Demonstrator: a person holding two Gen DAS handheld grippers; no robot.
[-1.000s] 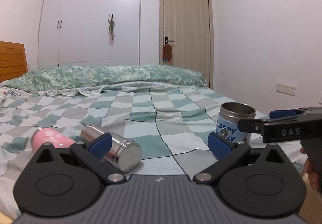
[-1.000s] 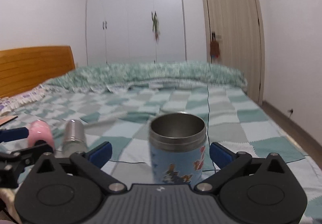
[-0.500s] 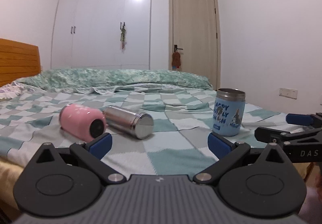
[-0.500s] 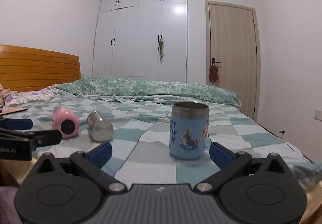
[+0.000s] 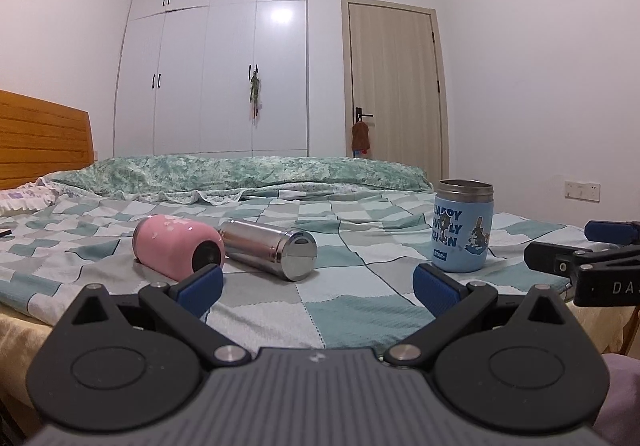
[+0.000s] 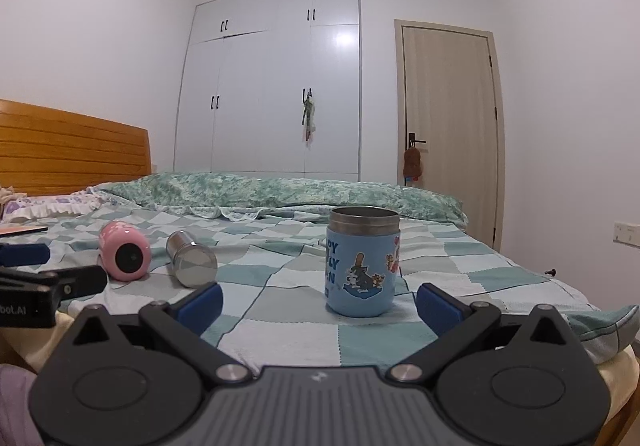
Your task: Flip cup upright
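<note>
A blue cartoon cup (image 5: 463, 226) (image 6: 362, 262) stands upright on the checked bed cover, steel mouth up. A pink cup (image 5: 178, 246) (image 6: 124, 256) and a steel cup (image 5: 269, 248) (image 6: 191, 258) lie on their sides to its left. My left gripper (image 5: 318, 286) is open and empty, low at the bed's near edge, in front of the lying cups. My right gripper (image 6: 319, 302) is open and empty, just short of the blue cup. Each gripper shows at the edge of the other's view, the right one (image 5: 592, 266) and the left one (image 6: 36, 282).
The bed (image 5: 360, 310) has a green-and-white checked cover, a rolled green quilt (image 5: 240, 173) at the far side and a wooden headboard (image 6: 72, 149) at left. White wardrobes and a closed door stand behind. A wall is at right.
Both grippers have drawn back and dropped low toward the bed's near edge. The blue cup stands free, farther from the right gripper. The pink and steel cups have not moved.
</note>
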